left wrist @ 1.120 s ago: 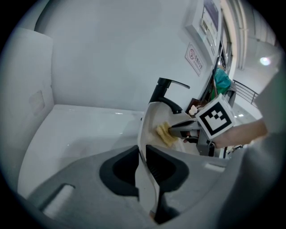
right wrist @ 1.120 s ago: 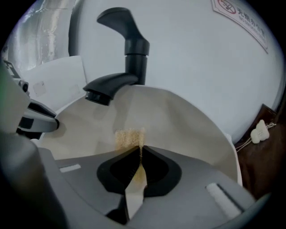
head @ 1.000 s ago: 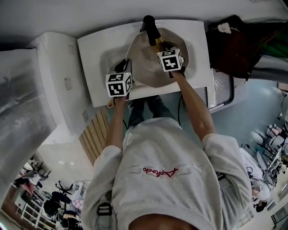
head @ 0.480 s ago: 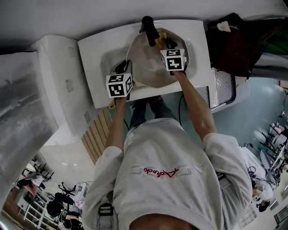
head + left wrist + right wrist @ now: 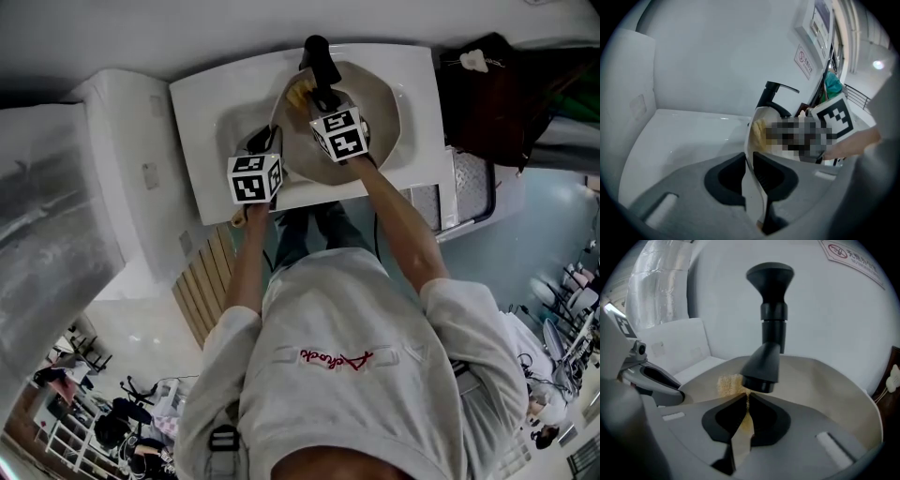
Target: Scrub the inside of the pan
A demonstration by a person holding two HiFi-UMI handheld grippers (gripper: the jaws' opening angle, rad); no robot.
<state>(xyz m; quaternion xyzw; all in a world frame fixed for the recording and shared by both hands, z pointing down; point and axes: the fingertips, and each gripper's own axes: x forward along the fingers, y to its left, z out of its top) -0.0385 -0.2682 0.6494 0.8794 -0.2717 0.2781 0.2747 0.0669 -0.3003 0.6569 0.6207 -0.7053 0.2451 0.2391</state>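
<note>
The beige pan [image 5: 380,117] sits tilted in the white sink [image 5: 211,103]. My left gripper [image 5: 265,142] is shut on the pan's left rim; in the left gripper view the thin rim [image 5: 749,161] runs up between the left gripper's [image 5: 752,174] closed pads. My right gripper [image 5: 315,103] reaches into the pan and is shut on a yellow sponge [image 5: 300,94]. In the right gripper view the sponge [image 5: 727,385] presses on the pan's inner wall [image 5: 825,385] just past my right gripper [image 5: 746,405], under the tap. The sponge [image 5: 759,133] also shows inside the pan in the left gripper view.
A black faucet [image 5: 319,58] hangs over the pan, its spout [image 5: 761,366] close above my right jaws. A dark bag [image 5: 487,84] stands right of the sink, with a metal grate [image 5: 466,183] below it. A white cabinet [image 5: 122,178] flanks the sink's left.
My right gripper has swept the sponge leftward across the pan, from right of the faucet to its left. The left gripper and the pan have stayed put.
</note>
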